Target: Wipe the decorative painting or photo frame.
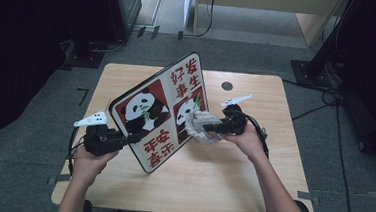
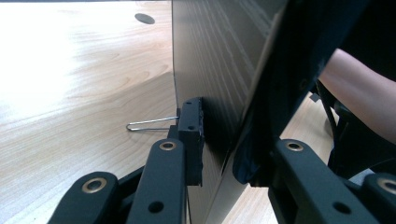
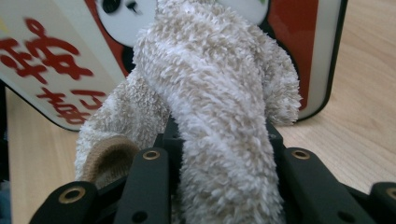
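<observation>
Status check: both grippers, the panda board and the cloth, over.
Left gripper clamped on panda board edge, board tilted up on table. Right gripper shut on fuzzy cloth, pressed to board face. Nothing in the way.

light wooden table (image 1: 220,188) with a dark round hole (image 1: 227,86); grey carpet (image 1: 22,149); black cables (image 1: 334,103) lie on it.

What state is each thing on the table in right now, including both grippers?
Panda board: tilted up on its edge on the table, printed face toward the person.
Left gripper: shut on the panda board's edge.
Right gripper: shut on the fuzzy cloth.
Fuzzy cloth: bunched, pressed against the board's printed face.
Table: bearing the board's lower edge.
</observation>
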`<state>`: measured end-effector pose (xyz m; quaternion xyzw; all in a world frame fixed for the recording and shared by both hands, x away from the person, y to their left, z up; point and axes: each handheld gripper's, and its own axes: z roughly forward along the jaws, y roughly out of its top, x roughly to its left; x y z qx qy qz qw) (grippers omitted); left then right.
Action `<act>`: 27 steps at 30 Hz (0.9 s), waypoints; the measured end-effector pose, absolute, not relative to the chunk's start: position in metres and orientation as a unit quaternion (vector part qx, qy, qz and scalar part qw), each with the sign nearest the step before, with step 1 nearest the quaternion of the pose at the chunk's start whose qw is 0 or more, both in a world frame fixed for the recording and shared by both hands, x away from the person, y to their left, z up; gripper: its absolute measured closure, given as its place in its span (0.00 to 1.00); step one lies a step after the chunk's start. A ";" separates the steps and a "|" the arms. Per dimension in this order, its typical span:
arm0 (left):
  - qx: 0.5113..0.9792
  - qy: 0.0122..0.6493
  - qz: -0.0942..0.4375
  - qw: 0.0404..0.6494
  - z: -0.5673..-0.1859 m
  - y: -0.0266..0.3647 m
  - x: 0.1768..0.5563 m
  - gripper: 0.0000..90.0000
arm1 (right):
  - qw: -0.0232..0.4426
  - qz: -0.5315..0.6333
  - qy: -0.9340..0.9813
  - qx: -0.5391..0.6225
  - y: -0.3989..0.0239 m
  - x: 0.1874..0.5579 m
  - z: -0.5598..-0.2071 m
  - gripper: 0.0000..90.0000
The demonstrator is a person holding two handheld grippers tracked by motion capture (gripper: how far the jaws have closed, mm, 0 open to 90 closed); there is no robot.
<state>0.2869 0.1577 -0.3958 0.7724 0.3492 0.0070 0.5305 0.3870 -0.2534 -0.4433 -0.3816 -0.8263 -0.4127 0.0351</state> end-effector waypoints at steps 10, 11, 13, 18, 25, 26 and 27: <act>0.771 0.350 0.012 0.532 -0.395 0.158 0.286 0.82 | 0.028 -0.419 -0.826 -0.376 -0.245 0.385 -0.415 0.74; 0.772 0.350 0.015 0.530 -0.395 0.158 0.286 0.82 | 0.026 -0.419 -0.827 -0.374 -0.244 0.386 -0.412 0.74; 0.772 0.351 0.017 0.529 -0.395 0.157 0.286 0.83 | 0.023 -0.420 -0.828 -0.371 -0.241 0.387 -0.404 0.74; 0.772 0.353 0.017 0.528 -0.395 0.157 0.286 0.84 | 0.008 -0.428 -0.832 -0.354 -0.233 0.389 -0.371 0.74; 0.772 0.353 0.017 0.528 -0.395 0.158 0.286 0.83 | -0.007 -0.442 -0.836 -0.325 -0.216 0.394 -0.321 0.74; 0.772 0.353 0.017 0.529 -0.395 0.158 0.286 0.83 | -0.010 -0.442 -0.838 -0.319 -0.213 0.395 -0.316 0.74; 0.772 0.353 0.018 0.529 -0.395 0.158 0.286 0.83 | -0.012 -0.442 -0.840 -0.315 -0.209 0.395 -0.310 0.74</act>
